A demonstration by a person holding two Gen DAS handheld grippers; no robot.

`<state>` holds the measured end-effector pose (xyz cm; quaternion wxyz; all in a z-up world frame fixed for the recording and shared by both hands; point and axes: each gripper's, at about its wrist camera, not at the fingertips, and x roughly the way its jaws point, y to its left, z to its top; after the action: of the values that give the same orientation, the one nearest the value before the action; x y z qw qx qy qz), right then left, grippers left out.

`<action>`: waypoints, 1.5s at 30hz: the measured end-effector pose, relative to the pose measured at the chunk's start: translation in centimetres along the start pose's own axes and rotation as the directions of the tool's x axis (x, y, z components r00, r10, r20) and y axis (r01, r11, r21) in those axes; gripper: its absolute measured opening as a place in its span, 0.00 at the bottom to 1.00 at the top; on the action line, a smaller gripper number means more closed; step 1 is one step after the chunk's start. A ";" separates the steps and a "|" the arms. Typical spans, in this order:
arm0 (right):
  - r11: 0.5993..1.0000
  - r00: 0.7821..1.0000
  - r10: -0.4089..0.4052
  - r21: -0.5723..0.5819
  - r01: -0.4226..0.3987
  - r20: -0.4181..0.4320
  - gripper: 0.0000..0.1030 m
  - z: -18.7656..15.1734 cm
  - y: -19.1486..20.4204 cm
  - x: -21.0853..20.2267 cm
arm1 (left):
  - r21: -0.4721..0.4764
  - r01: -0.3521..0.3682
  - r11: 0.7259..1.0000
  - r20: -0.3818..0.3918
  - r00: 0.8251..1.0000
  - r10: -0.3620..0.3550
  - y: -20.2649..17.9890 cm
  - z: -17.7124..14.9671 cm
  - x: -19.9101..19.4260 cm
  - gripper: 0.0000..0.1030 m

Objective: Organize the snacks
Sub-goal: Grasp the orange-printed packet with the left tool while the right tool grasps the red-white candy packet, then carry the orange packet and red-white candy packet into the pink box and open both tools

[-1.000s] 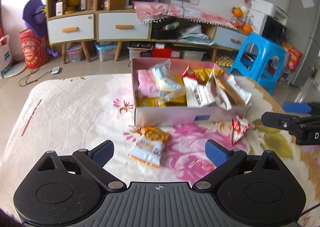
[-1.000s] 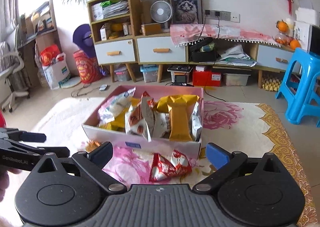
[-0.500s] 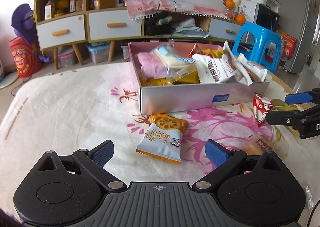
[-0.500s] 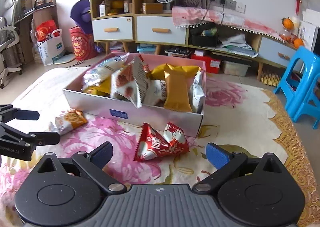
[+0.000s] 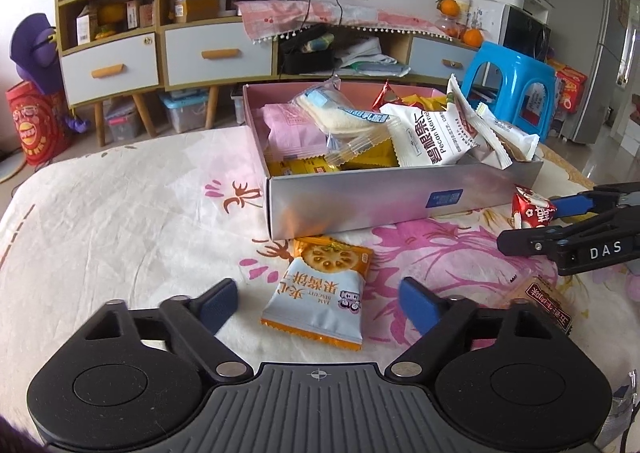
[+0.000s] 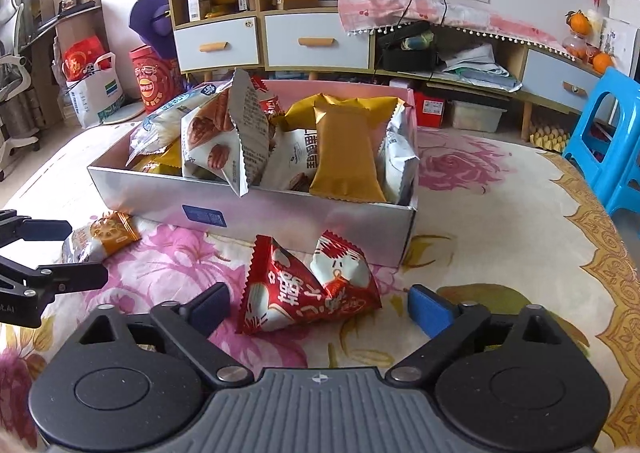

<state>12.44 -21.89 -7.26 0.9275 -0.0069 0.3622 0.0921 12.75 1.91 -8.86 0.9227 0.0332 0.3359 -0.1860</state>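
The left gripper [image 5: 318, 303] has come down toward the table since 1 second ago, and its jaws have just been closing a little; they stand apart, either side of the biscuit pack [image 5: 320, 295], pads not touching it. The right gripper [image 6: 320, 307] has also dropped lower, jaws likewise narrowing yet still wide, with the red pack [image 6: 308, 287] between them, unpressed. Both packs lie on the floral cloth [image 5: 120, 213] just in front of the box [image 5: 380, 205], which now looms larger and is heaped with snacks [image 6: 344, 149]. A brown pack [image 5: 540, 299] lies right of the left gripper.
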 end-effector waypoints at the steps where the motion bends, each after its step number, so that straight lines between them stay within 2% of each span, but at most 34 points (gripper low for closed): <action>1: 1.000 1.000 0.001 -0.002 -0.001 0.001 0.80 0.0 0.1 0.0 | 0.001 -0.002 1.000 0.001 1.000 0.002 0.0 0.0 -0.1 0.71; 3: 1.000 1.000 0.004 -0.006 -0.004 0.003 0.74 0.1 0.2 0.0 | 0.002 -0.013 1.000 0.001 1.000 0.013 0.0 0.1 -0.2 0.61; 5: 1.000 1.000 0.008 -0.019 -0.008 0.006 0.62 0.2 0.4 -0.2 | 0.001 -0.021 1.000 -0.003 1.000 0.021 0.0 0.3 -0.3 0.49; 6: 1.000 1.000 0.010 -0.025 -0.010 0.007 0.60 0.3 0.6 -0.2 | 0.001 -0.022 1.000 -0.006 1.000 0.022 0.0 0.3 -0.3 0.44; 9: 0.999 1.000 0.013 -0.036 -0.012 0.008 0.51 0.4 0.7 -0.5 | -0.012 -0.012 1.000 -0.017 1.000 0.012 0.1 0.5 -0.5 0.41; 12: 0.999 1.000 0.013 -0.047 -0.013 0.003 0.47 0.5 0.9 -0.7 | -0.014 -0.008 1.000 -0.011 1.000 0.008 -0.1 0.7 -1.0 0.40; 13: 0.999 1.000 0.015 -0.049 -0.015 0.002 0.42 0.6 0.9 -0.8 | -0.015 -0.003 1.000 -0.005 1.000 0.003 -0.2 0.9 -1.2 0.40; 31: 0.998 0.997 0.053 -0.047 -0.050 0.062 0.41 2.2 1.8 -4.1 | -0.020 0.048 0.999 0.036 0.998 -0.048 -1.3 2.4 -4.6 0.39; 45: 0.997 0.990 0.055 0.043 -0.061 0.131 0.42 4.1 0.7 -5.7 | -0.114 0.055 0.992 0.103 0.994 -0.043 -0.7 4.6 -6.4 0.39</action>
<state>11.01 -21.77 -0.36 0.9460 0.0313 0.3031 0.1107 10.82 2.47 -1.23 0.9340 -0.0384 0.3001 -0.1901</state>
